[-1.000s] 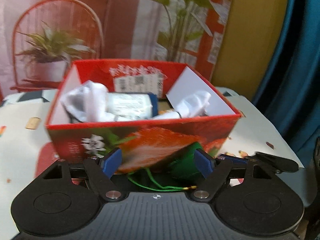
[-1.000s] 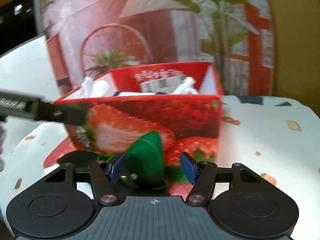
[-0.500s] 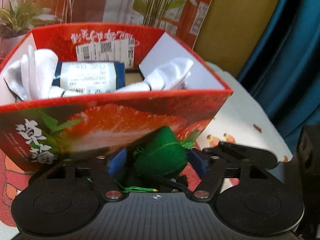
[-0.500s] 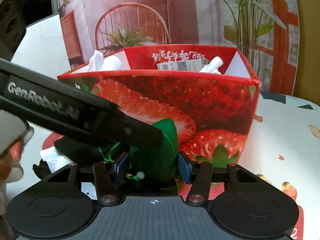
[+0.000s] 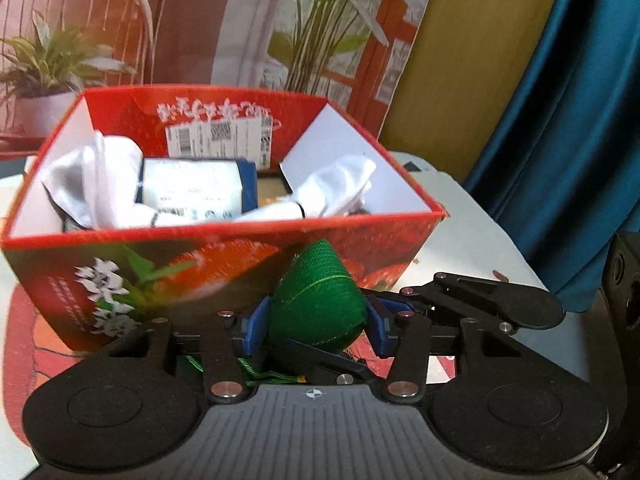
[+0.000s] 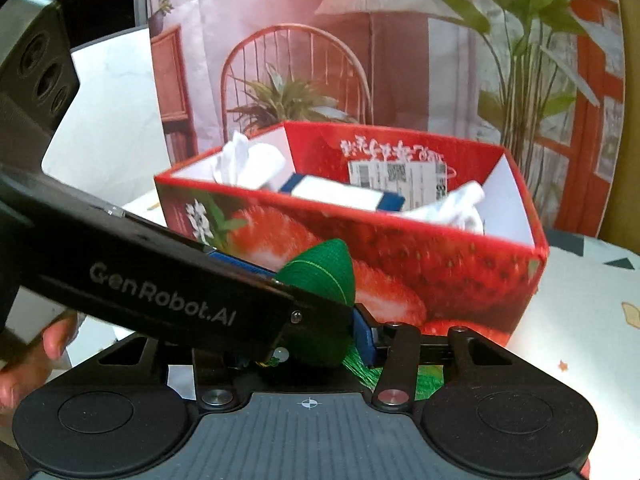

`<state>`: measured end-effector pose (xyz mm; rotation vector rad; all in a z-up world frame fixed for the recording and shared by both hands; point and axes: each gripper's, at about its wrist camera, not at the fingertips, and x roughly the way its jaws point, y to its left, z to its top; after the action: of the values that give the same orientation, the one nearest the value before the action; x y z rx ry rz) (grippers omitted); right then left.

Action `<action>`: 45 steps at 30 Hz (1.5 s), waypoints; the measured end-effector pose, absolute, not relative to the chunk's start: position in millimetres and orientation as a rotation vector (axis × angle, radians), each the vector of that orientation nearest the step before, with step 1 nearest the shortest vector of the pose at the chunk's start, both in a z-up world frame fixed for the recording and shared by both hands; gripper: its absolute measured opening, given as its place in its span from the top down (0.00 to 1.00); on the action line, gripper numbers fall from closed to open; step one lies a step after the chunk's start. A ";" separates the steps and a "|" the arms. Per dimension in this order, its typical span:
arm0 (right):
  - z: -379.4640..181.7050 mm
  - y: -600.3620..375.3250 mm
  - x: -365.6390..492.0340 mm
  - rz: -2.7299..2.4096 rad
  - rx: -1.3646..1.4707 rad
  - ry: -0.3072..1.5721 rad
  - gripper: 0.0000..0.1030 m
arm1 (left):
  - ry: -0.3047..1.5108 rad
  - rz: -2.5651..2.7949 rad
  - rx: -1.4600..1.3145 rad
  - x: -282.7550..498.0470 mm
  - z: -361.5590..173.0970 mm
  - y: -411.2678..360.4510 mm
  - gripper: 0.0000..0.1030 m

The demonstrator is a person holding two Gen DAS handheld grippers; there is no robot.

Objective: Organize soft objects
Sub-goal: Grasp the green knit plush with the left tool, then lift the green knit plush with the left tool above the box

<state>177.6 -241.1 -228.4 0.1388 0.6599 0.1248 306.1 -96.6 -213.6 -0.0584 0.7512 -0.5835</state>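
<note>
A green cone-shaped stuffed pouch with green tassel cords sits between the blue pads of my left gripper, which is shut on it just in front of the red strawberry box. The same pouch is also clamped in my right gripper; the left gripper's black arm crosses that view and hides the right gripper's left finger. The box holds white cloths and a blue-edged packet.
A table with a patterned cloth carries the box. A printed backdrop with chair and plants stands behind. A teal curtain hangs at the right. A person's hand shows at the lower left of the right wrist view.
The left gripper has closed on the green pouch, which was between open fingers a second ago. Both grippers have lifted the pouch higher against the box's front wall.
</note>
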 end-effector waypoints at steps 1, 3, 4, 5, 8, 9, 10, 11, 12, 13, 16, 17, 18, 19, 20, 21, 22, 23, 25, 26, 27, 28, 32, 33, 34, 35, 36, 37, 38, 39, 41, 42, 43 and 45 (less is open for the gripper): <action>-225.7 -239.4 177.5 0.125 0.139 0.651 0.57 | 0.745 -0.579 -0.064 304.5 -211.1 -94.4 0.49; -220.5 -235.9 177.4 0.129 0.138 0.637 0.57 | 0.727 -0.569 -0.082 300.2 -206.3 -89.3 0.49; -217.3 -234.5 177.7 0.132 0.134 0.633 0.57 | 0.715 -0.563 -0.087 297.8 -203.8 -87.0 0.49; -214.0 -233.1 178.0 0.137 0.129 0.631 0.57 | 0.704 -0.559 -0.089 295.7 -201.0 -85.6 0.49; -200.7 -229.1 180.3 0.156 0.101 0.615 0.57 | 0.669 -0.547 -0.088 289.7 -190.0 -81.2 0.49; -196.2 -228.0 180.8 0.160 0.094 0.603 0.57 | 0.661 -0.543 -0.091 288.7 -186.7 -80.4 0.49; -191.3 -226.7 181.0 0.163 0.088 0.591 0.57 | 0.654 -0.539 -0.095 288.1 -183.6 -79.5 0.49; -187.4 -226.3 181.9 0.165 0.085 0.584 0.57 | 0.651 -0.536 -0.099 287.7 -181.3 -79.0 0.49; -183.7 -225.8 182.9 0.168 0.082 0.579 0.57 | 0.650 -0.536 -0.111 287.4 -179.2 -77.9 0.49; -180.2 -225.4 183.5 0.169 0.077 0.571 0.57 | 0.652 -0.536 -0.126 287.3 -178.0 -76.8 0.49; -171.5 -223.5 182.7 0.170 0.049 0.555 0.57 | 0.651 -0.538 -0.143 285.2 -175.9 -76.8 0.49; -170.3 -223.5 181.3 0.170 0.042 0.552 0.57 | 0.653 -0.537 -0.134 284.5 -176.1 -78.7 0.49; -169.7 -223.4 179.6 0.169 0.036 0.550 0.57 | 0.652 -0.537 -0.124 283.3 -176.5 -80.5 0.49; -169.8 -223.0 177.8 0.166 0.035 0.549 0.57 | 0.652 -0.537 -0.114 281.6 -176.1 -82.2 0.49; -170.2 -223.4 175.7 0.161 0.041 0.547 0.57 | 0.652 -0.534 -0.104 279.7 -174.9 -84.4 0.49; -170.6 -224.0 173.1 0.157 0.053 0.544 0.57 | 0.651 -0.533 -0.096 277.7 -173.7 -85.0 0.49; -170.8 -224.6 170.4 0.153 0.067 0.540 0.57 | 0.647 -0.534 -0.089 275.4 -172.5 -84.8 0.49; -170.3 -225.0 168.0 0.150 0.076 0.534 0.57 | 0.643 -0.534 -0.081 273.5 -170.8 -85.7 0.49; -168.2 -224.5 163.8 0.146 0.079 0.523 0.57 | 0.634 -0.533 -0.059 270.4 -167.0 -87.6 0.49; -166.6 -224.7 161.9 0.144 0.080 0.516 0.57 | 0.627 -0.528 -0.045 268.7 -163.9 -89.8 0.49; -165.2 -225.4 160.3 0.143 0.083 0.509 0.57 | 0.620 -0.527 -0.036 267.8 -160.9 -91.8 0.50; -162.6 -226.7 158.2 0.142 0.088 0.499 0.57 | 0.608 -0.526 -0.029 266.0 -155.9 -94.5 0.50; -146.6 -235.3 152.0 0.128 0.088 0.454 0.57 | 0.560 -0.543 0.008 263.2 -133.2 -102.7 0.49; -141.5 -238.0 151.3 0.125 0.088 0.441 0.57 | 0.547 -0.549 0.013 262.8 -127.1 -104.3 0.49; -134.9 -241.3 151.7 0.121 0.086 0.427 0.57 | 0.534 -0.556 0.019 264.4 -119.5 -105.9 0.49; -128.2 -244.7 153.1 0.116 0.083 0.414 0.57 | 0.524 -0.561 0.025 266.5 -113.0 -108.7 0.49; -122.7 -247.7 154.5 0.111 0.078 0.403 0.57 | 0.513 -0.564 0.031 268.9 -106.4 -111.6 0.49; -116.2 -251.3 156.6 0.104 0.074 0.392 0.57 | 0.504 -0.565 0.033 271.4 -100.1 -113.8 0.49; -110.5 -255.1 158.8 0.101 0.074 0.383 0.57 | 0.494 -0.568 0.035 273.9 -93.8 -115.5 0.49; -104.7 -258.8 161.6 0.098 0.074 0.374 0.57 | 0.484 -0.571 0.037 276.0 -87.6 -117.8 0.49; -92.7 -264.8 168.3 0.091 0.059 0.358 0.57 | 0.463 -0.577 0.045 281.5 -74.6 -121.4 0.49; -87.0 -267.5 171.5 0.089 0.047 0.349 0.57 | 0.454 -0.580 0.048 284.0 -68.7 -123.1 0.49; -80.7 -270.0 175.7 0.087 0.032 0.340 0.57 | 0.445 -0.583 0.051 286.4 -63.3 -124.4 0.49; -69.3 -274.7 184.3 0.081 0.009 0.324 0.57 | 0.429 -0.595 0.057 294.3 -52.3 -127.5 0.49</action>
<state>184.3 -274.7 -69.3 0.0090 0.3241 0.0807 294.3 -127.5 -52.3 0.0572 0.4294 -0.5950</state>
